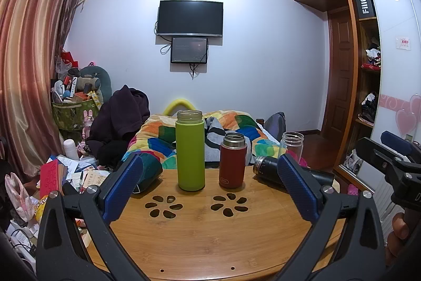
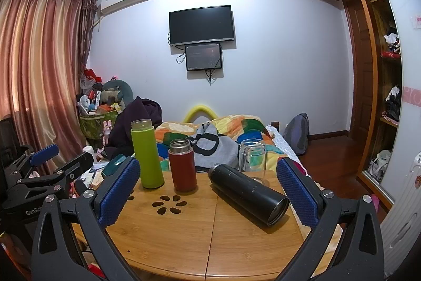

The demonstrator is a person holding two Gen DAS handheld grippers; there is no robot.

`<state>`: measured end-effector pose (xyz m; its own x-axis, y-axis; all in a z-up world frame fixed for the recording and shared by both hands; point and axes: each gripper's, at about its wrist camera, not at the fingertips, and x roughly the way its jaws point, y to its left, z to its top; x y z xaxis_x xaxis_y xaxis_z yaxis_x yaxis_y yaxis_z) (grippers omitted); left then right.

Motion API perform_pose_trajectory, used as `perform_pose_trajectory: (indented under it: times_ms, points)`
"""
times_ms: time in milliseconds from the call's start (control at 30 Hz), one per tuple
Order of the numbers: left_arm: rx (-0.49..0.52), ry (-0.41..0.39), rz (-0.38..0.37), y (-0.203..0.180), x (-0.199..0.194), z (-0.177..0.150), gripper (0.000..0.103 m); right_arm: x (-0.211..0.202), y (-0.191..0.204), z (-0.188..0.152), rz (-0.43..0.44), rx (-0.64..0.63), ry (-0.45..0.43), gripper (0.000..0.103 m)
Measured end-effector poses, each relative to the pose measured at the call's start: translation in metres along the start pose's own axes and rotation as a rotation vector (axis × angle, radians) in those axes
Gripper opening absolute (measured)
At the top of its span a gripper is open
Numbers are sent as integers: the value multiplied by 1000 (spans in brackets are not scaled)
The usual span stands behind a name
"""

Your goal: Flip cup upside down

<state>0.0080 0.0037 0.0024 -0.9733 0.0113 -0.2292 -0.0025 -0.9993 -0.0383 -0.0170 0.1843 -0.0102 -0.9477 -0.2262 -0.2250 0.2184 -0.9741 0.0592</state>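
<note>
Bedroom clutter surrounds a round wooden counter (image 2: 184, 241). Green cup (image 2: 147, 157), red cup (image 2: 183, 166) and glass jar (image 2: 252, 157) stand upright; a black cup (image 2: 248, 192) lies sideways. Both hand-held grippers, left (image 1: 210, 188) and right (image 2: 208, 191), hover wide and empty. Nudged, the black cup could roll off.

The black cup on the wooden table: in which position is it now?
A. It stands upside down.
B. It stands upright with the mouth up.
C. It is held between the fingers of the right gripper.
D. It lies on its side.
D: the black cup lies on its side on the wooden table, while the green cup and red cup stand upright; the right gripper is open and holds nothing.
</note>
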Motion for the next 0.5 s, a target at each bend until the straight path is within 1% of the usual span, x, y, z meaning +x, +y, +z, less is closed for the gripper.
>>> perform_pose_trajectory:
  times_ms: [500]
  points:
    - [5, 3, -7, -4, 0, 0, 103, 2, -1, 0, 6, 3, 7, 103]
